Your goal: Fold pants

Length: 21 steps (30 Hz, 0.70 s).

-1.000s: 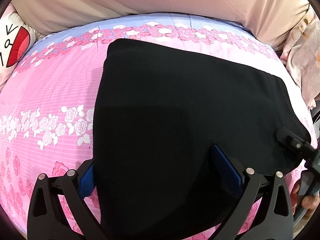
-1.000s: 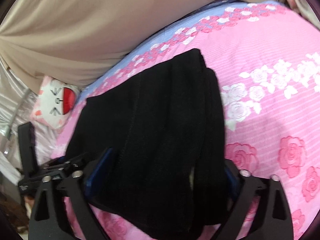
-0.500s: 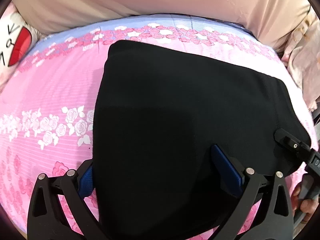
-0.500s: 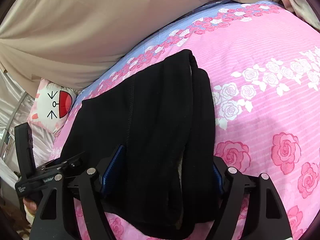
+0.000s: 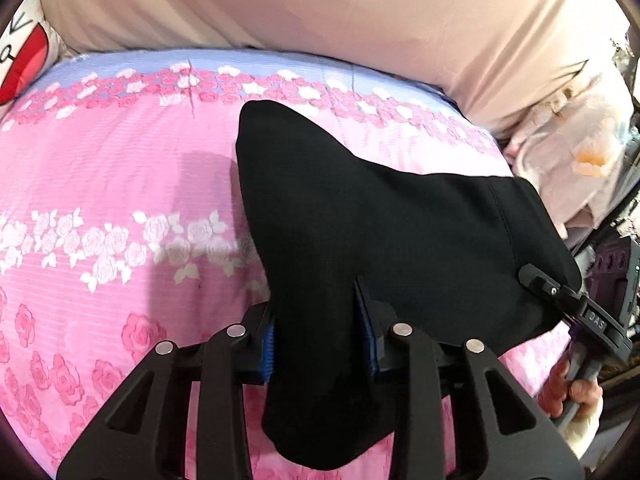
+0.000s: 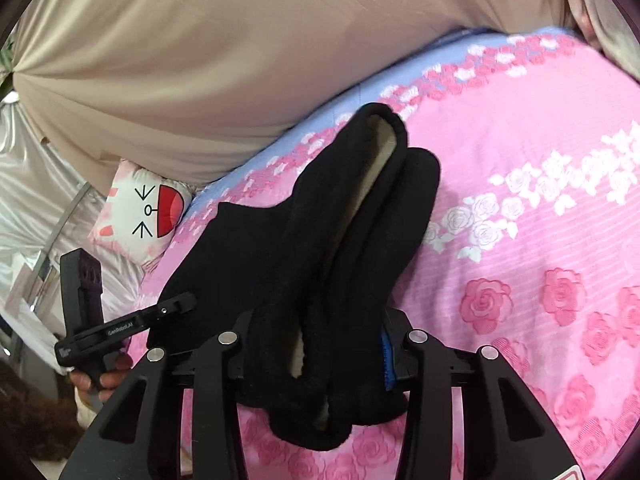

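The black pants [image 5: 384, 232] are folded into a thick bundle and held up off the pink rose-print bed sheet [image 5: 112, 184]. My left gripper [image 5: 320, 340] is shut on the near edge of the bundle. My right gripper [image 6: 316, 344] is shut on the other end, where the thick layered edge with a pale lining [image 6: 380, 160] shows. The right gripper also shows at the right of the left wrist view [image 5: 560, 300], and the left gripper at the left of the right wrist view [image 6: 132, 320]. The far corner of the pants still touches the bed.
A beige curtain [image 5: 360, 12] hangs behind the bed. A white cartoon-face pillow [image 6: 144, 216] lies at the bed's head end. Pale crumpled fabric [image 5: 568, 168] lies past the right end of the bed. Clutter stands off the bed's left edge [image 6: 24, 312].
Both grippers have closed on the pants and lifted the near edge. The flat bundle now hangs bunched between them, with more of the sheet exposed.
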Motion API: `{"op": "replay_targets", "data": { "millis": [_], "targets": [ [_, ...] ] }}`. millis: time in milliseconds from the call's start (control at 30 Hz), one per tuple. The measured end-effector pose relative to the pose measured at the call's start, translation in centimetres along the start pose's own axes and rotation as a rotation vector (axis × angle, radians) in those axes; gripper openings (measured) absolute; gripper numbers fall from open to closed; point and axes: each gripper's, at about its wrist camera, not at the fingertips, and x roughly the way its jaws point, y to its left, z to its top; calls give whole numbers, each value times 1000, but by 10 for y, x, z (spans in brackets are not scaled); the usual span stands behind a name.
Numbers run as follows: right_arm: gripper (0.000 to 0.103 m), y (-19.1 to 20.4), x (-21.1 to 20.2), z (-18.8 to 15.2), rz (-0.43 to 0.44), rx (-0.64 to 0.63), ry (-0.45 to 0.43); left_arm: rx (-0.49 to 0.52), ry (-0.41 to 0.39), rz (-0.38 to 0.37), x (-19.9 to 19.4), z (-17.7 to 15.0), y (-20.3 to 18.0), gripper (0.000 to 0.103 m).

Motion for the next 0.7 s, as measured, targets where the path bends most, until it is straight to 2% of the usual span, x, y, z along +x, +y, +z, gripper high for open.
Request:
{"op": "replay_targets", "data": {
  "millis": [33, 100, 133, 167, 233, 267, 333, 367, 433, 467, 500, 533, 600, 633, 667, 700],
  "targets": [
    [56, -3, 3, -3, -28, -9, 16, 3, 27, 13, 8, -4, 2, 42],
    [66, -18, 15, -10, -97, 11, 90, 1, 43, 71, 21, -10, 4, 54],
    [69, -26, 20, -13, -127, 35, 120, -11, 38, 71, 24, -12, 6, 66],
    [70, -37, 22, -18, -108, 82, 135, -19, 39, 73, 25, -14, 7, 80],
    [80, -45, 14, -23, -32, 135, 116, -42, 45, 82, 27, -15, 12, 98],
    [82, -46, 13, -25, -3, 151, 121, -61, 53, 74, 30, -16, 14, 98],
    [86, -49, 13, -28, 44, 174, 114, -115, 115, 4, 47, -15, 19, 98],
    [86, -48, 13, -30, 42, 160, 104, -105, 74, 11, 44, -15, 18, 98],
    [86, -44, 16, -30, 33, 127, 82, -80, 85, -8, 52, -12, 11, 98],
    [86, -43, 18, -29, 31, 124, 70, -73, 66, -5, 55, -10, 8, 98],
    [85, -41, 22, -27, 22, 113, 56, -63, 61, 6, 58, -8, 4, 98],
    [77, -39, 25, -26, 15, 108, 49, -59, 51, 25, 59, -8, 1, 93],
    [52, -34, 34, -22, -28, 96, 41, -68, 33, 47, 57, -5, -1, 79],
    [46, -34, 37, -20, -20, 97, 41, -76, 20, 43, 51, -3, 1, 62],
    [45, -29, 33, -20, -14, 86, 18, -78, 10, 32, 45, -1, 2, 44],
    [43, -25, 30, -18, -22, 68, 9, -77, -6, 6, 36, 0, 5, 38]
  ]
}}
